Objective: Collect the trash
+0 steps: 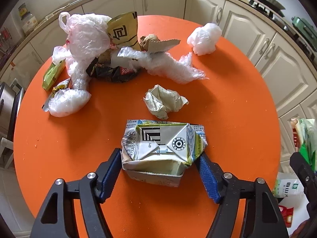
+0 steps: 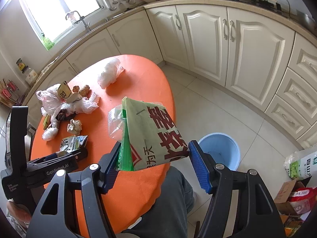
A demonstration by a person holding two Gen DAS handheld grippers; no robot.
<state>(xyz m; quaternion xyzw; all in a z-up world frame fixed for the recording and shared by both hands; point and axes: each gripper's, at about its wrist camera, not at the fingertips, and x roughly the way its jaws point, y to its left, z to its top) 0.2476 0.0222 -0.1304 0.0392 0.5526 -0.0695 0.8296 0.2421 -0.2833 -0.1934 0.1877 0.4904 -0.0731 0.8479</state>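
My left gripper [image 1: 159, 159] is shut on a crushed milk carton [image 1: 162, 144] on the round orange table [image 1: 237, 99]. The carton also shows in the right wrist view [image 2: 74, 141]. My right gripper [image 2: 154, 154] is shut on a green snack bag with red characters [image 2: 154, 132], held over the table's near right edge. A crumpled paper ball [image 1: 163, 101] lies just beyond the carton. A heap of plastic bags and wrappers [image 1: 103, 47] sits at the far left, and a white plastic wad [image 1: 204, 38] at the far right.
A light blue bucket [image 2: 220, 150] stands on the tiled floor right of the table. Cream kitchen cabinets [image 2: 227, 45] run behind. Bags and a cardboard box [image 2: 297, 194] lie on the floor at right. My trouser leg [image 2: 170, 198] is below the table edge.
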